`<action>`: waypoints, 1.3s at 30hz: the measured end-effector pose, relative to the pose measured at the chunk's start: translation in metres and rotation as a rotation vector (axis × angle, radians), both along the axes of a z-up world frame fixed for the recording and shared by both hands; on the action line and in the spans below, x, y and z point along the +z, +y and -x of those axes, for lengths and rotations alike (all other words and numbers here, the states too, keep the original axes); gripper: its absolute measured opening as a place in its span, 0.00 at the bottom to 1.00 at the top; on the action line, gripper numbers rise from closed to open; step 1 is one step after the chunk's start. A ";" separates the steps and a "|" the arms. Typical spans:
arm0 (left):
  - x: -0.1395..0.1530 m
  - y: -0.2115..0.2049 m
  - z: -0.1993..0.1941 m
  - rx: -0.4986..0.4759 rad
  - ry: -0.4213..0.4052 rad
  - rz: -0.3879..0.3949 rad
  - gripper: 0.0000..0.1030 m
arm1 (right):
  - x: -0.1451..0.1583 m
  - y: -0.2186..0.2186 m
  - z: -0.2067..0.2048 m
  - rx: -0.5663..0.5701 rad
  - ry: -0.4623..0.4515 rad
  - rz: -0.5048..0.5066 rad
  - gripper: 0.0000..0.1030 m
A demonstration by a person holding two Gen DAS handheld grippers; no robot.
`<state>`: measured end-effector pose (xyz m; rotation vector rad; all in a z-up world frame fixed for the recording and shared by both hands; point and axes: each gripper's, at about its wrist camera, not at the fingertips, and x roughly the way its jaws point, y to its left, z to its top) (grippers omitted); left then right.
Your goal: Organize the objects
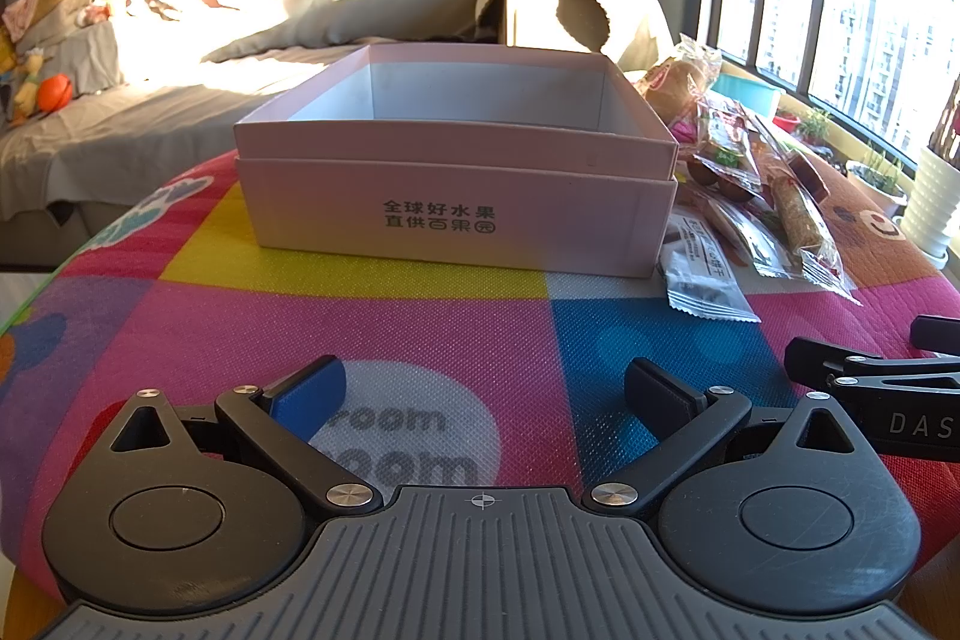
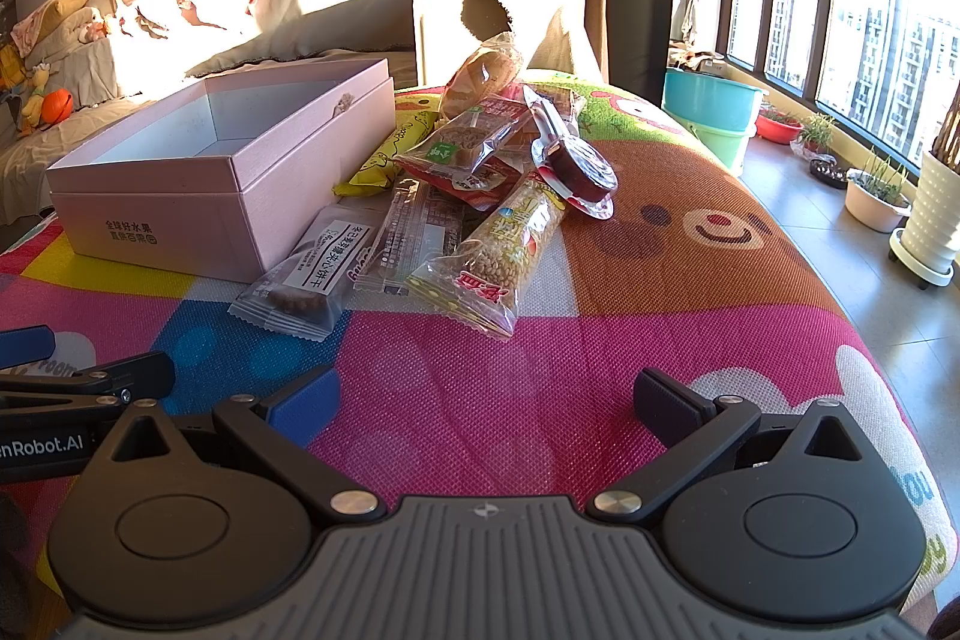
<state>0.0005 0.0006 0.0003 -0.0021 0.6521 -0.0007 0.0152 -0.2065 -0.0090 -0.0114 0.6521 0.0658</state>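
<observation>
Nothing was packed yet: the one pink box (image 2: 198,196) sat empty on the play mat (image 2: 540,370), roughly eight snack packets (image 2: 480,196) heaped just beside it. Both the left gripper (image 1: 480,394) and right gripper (image 2: 480,400) hung wide open, empty. Next, I judged, came picking the nearest packet.

Both of my wrist cameras sit low behind their fingers, tilted down over the table (image 1: 420,316), facing the far sofa. The left view is centred on the pink box (image 1: 456,214) at 12 o'clock, fairly near. The right view holds the snack pile (image 2: 480,196) at 12 o'clock, that box at 10 o'clock. Both share box, snacks and window wall.
</observation>
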 end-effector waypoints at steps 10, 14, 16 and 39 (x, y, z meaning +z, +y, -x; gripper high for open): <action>0.000 0.000 0.000 0.000 0.000 0.000 1.00 | 0.000 0.000 0.000 0.000 0.000 0.000 1.00; 0.000 0.000 0.000 0.000 0.000 0.000 1.00 | 0.000 0.000 0.000 0.000 0.000 0.000 1.00; 0.000 0.000 0.000 0.000 0.000 0.000 1.00 | 0.000 0.000 0.000 0.000 0.000 0.000 1.00; -0.001 0.002 -0.004 -0.001 0.000 0.006 1.00 | 0.001 -0.002 -0.004 0.009 0.000 -0.008 1.00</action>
